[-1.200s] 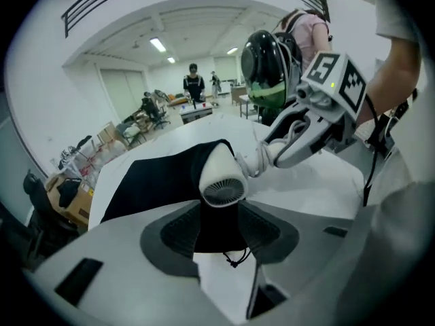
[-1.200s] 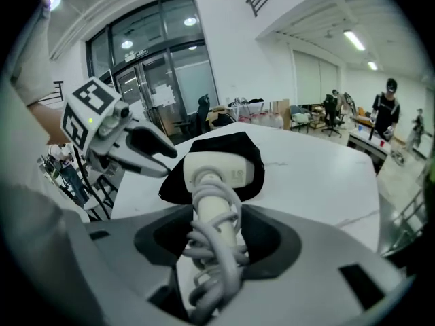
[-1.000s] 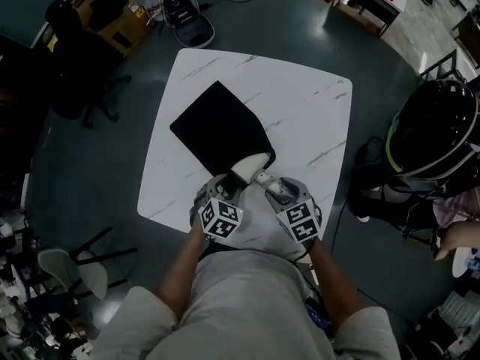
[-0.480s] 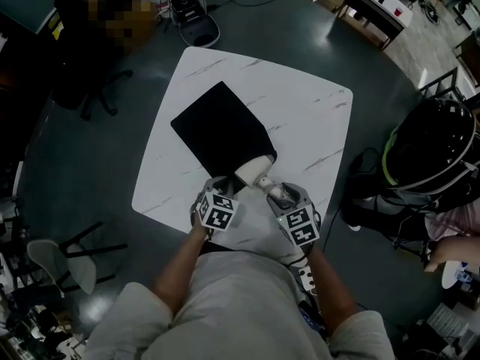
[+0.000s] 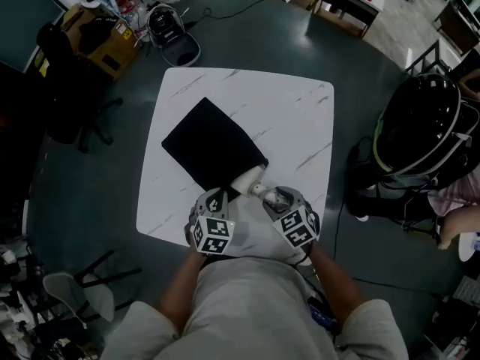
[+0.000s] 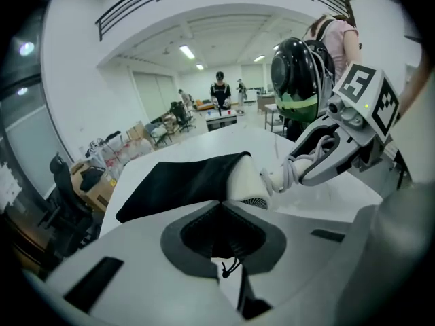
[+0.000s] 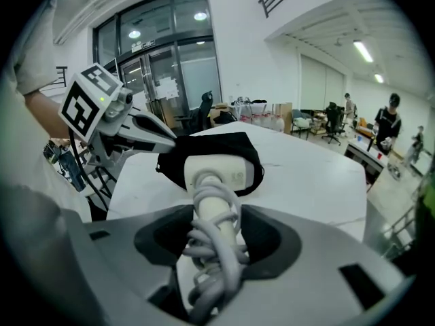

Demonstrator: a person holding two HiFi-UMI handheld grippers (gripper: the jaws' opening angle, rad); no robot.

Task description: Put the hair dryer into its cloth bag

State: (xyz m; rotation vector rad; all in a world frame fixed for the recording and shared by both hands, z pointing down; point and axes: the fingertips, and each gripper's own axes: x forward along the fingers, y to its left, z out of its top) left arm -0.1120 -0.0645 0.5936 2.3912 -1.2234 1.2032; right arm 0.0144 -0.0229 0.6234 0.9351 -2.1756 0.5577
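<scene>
A black cloth bag point(image 5: 212, 142) lies flat on the white marble-look table point(image 5: 292, 118), its mouth toward me. The white hair dryer point(image 5: 247, 178) has its head at the bag's mouth, partly inside in the right gripper view point(image 7: 217, 172). My right gripper point(image 7: 214, 216) is shut on the dryer's handle, which has the cord wound round it. My left gripper point(image 6: 221, 206) has just closed its jaws on the near edge of the bag's mouth; black cloth point(image 6: 180, 182) and a drawstring show between them. The two grippers sit side by side at the table's near edge.
A large black helmet-like object point(image 5: 424, 126) stands off the table's right side. A dark office chair point(image 5: 67, 73) and a round black appliance point(image 5: 169, 25) are on the floor at the far left. A grey stool point(image 5: 75, 283) is at my lower left. People stand far behind.
The left gripper has shifted a little at the bag's mouth. The right gripper and the dryer keep their place. The head camera's view has drifted.
</scene>
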